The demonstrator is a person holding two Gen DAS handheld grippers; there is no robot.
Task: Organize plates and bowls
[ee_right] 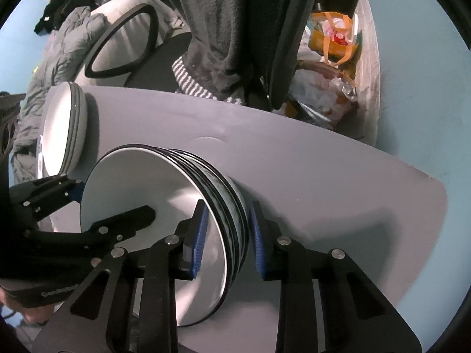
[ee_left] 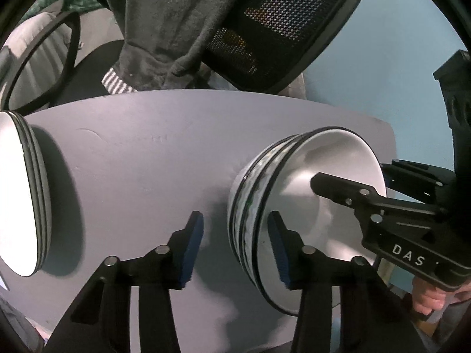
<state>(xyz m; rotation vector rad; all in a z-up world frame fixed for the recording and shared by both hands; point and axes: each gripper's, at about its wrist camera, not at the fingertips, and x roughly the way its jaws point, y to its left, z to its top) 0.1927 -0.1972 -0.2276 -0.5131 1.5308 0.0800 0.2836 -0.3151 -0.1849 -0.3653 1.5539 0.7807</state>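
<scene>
A stack of bowls (ee_right: 164,206), white inside with dark rims and a mottled band around the outside, sat on the grey table (ee_left: 141,158) near its right-hand edge as the left wrist view showed it. A stack of plates (ee_left: 20,194), white with dark edges, stood well apart from the bowls, toward the opposite end of the table.

The right gripper (ee_right: 225,235) straddled the wall of the bowl stack: one blue pad (ee_right: 197,244) lay inside the top bowl and the other outside against the banded wall. The jaws stood partly closed around the rims; whether the pads actually pressed on the bowls could not be told. The left gripper (ee_left: 235,245) came at the far side of the same stack, with one blue pad (ee_left: 278,250) inside the bowl and the other out over bare table, a clear gap left between that outer pad and the wall. Its jaws were about half open and gripped nothing.

Beyond the far edge of the table stood a mesh-backed office chair (ee_left: 282,29) with a dark grey towel (ee_left: 164,23) draped over it. Bags (ee_right: 329,58) lay on the floor behind.
</scene>
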